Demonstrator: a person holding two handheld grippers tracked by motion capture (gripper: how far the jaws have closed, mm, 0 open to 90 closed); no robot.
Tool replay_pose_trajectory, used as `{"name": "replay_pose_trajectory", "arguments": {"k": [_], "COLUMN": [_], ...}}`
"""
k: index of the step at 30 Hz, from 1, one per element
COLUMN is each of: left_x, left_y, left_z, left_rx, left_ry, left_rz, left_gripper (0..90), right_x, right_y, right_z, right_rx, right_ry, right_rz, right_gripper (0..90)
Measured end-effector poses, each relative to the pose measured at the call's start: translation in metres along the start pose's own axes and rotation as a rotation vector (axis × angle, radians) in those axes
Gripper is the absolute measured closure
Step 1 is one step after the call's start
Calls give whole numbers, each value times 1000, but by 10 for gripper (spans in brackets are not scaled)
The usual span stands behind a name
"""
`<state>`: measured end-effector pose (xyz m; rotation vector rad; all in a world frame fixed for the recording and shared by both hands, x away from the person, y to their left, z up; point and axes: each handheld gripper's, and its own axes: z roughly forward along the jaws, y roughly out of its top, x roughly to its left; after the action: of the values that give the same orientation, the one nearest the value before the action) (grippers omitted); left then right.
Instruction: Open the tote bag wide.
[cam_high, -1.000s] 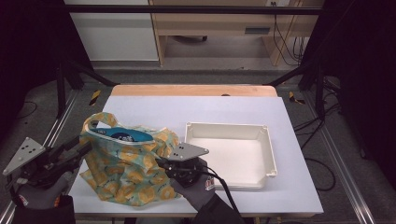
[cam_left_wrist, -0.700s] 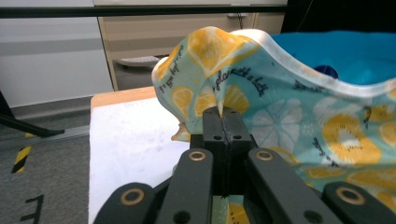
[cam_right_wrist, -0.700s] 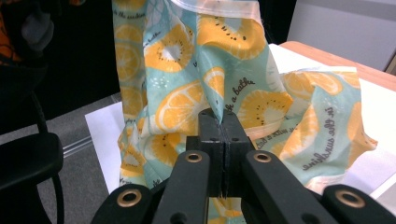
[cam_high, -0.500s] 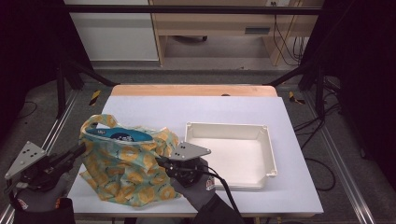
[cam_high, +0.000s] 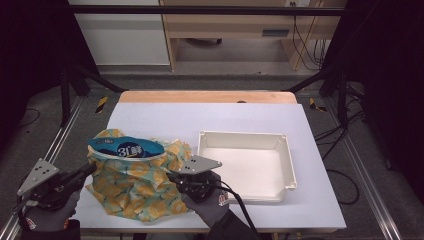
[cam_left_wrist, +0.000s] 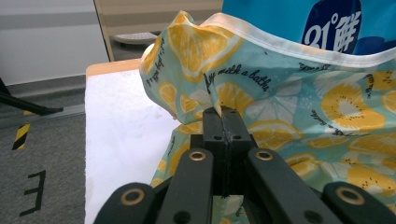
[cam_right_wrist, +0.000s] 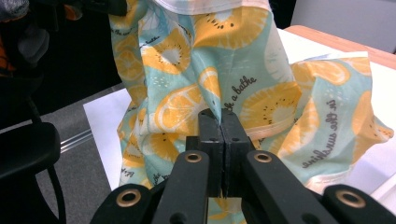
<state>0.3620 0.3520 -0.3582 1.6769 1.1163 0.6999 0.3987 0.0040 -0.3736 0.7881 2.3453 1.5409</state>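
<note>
A cloth bag (cam_high: 135, 187) printed with orange slices on pale teal lies slumped on the white table (cam_high: 210, 117), just to the left of an open white plastic tray (cam_high: 287, 165) when seen from the high view. A blue packet with white lettering (cam_high: 125, 148) sticks out of the bag's mouth at the end farther from the person.

From above, the left gripper (cam_high: 86, 172) reaches in from the bag's left edge, held in a gloved hand (cam_high: 47, 215) at the table's near corner. The right gripper (cam_high: 175, 177) meets the bag's right side, between the bag and the tray, with its grey three-cornered plate (cam_high: 200, 164) on top and a black cable trailing back toward the person. At this height the jaw tips are too small to judge.

The left gripper view gives the detail: its two black jaws are pressed together with a fold of the printed cloth (cam_left_wrist: 280, 93) pinched at their tips (cam_left_wrist: 223, 112). Printed script runs across the fabric, the bag's white hem crosses above it, and the blue packet (cam_left_wrist: 327, 23) rises behind the hem. Bare table lies to the left of the bag here.

The right gripper view (cam_right_wrist: 219, 114) shows the same on the other side: jaws closed flat on a gathered ridge of the bag (cam_right_wrist: 196, 60), which stands up in folds in front of them, with the wooden table edge beyond at upper right.
</note>
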Motion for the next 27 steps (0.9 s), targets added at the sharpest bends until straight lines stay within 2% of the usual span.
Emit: {"name": "replay_pose_trajectory", "arguments": {"k": [6,10,16,19,22,26,27], "left_x": [0,-1,1,3,3,3,2], "left_y": [-5,-12,-21,-26,-32,-40,-41], "left_z": [1,2,4,6,7,11,10], "left_rx": [10,13,35,46,73,93,113], "left_ry": [-11,-14,-20,-21,-21,-22,-20], "left_rz": [-7,9,8,25,0,13,-10], "left_gripper": [898,898,898,898,898,898,898], "right_x": [1,2,2,2,3,4,4], "right_y": [-2,-7,-12,-16,-21,-27,-28], "right_z": [2,6,9,12,15,18,19], "right_rx": [5,17,24,30,36,42,45], "right_ry": [-1,1,3,4,6,7,6], "right_rz": [1,5,14,19,26,34,34], "right_gripper": [898,898,898,898,898,898,898]}}
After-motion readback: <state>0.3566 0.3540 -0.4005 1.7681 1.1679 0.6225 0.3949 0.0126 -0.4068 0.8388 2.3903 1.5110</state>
